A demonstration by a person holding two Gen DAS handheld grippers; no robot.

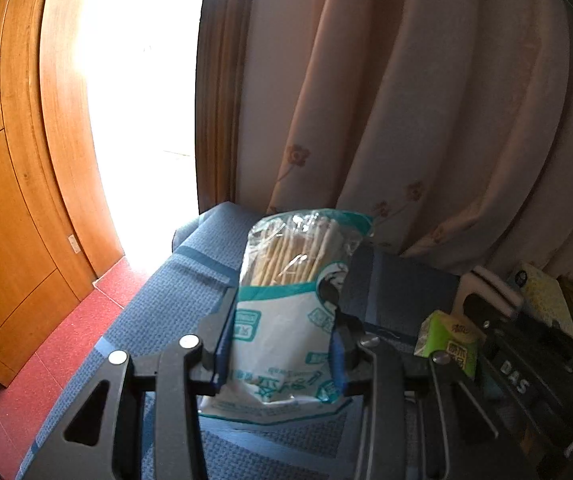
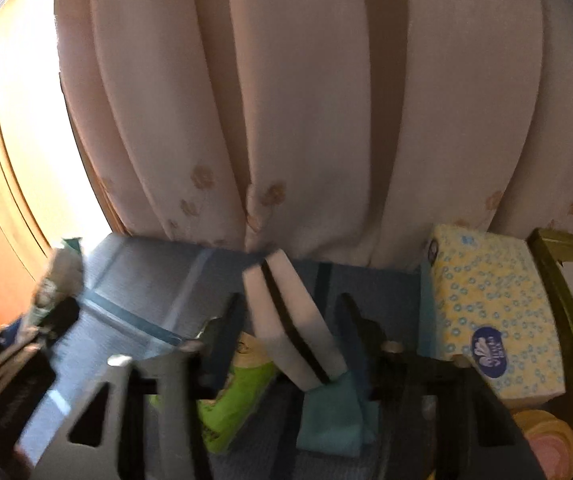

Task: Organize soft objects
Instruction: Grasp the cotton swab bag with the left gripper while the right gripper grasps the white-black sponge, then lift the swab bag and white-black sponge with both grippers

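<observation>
The left gripper [image 1: 280, 344] is clamped on a white and teal plastic bag of wooden cotton swabs [image 1: 290, 304], its blue-padded fingers [image 1: 222, 344] pressing the pack's lower sides. The bag stands upright between them above a blue woven cloth surface with darker blue stripes [image 1: 158, 304]. Its clear upper window shows the bundled sticks; the lower part carries teal label boxes and printed characters too small to read.

In the right wrist view, the right gripper [image 2: 290, 340] has its jaws spread apart, not closed on anything. Between them a white sponge block with a black middle layer [image 2: 290, 320] leans tilted, its foot on a folded teal cloth [image 2: 334, 416]. Whether the fingers touch the sponge cannot be told through the blur. Just left of the sponge lies a lime-green soft tissue pack [image 2: 234, 396], which the left wrist view also shows with printed characters that cannot be made out.

To the right sits a yellow tissue pack with small blue rings [image 2: 490, 308] bearing a dark blue oval logo, its lettering illegible. Behind everything hangs a pale pink pleated curtain with a faint flower pattern [image 2: 286, 100]. In the left wrist view, white letters "DAS" appear on the black body of the other gripper.
</observation>
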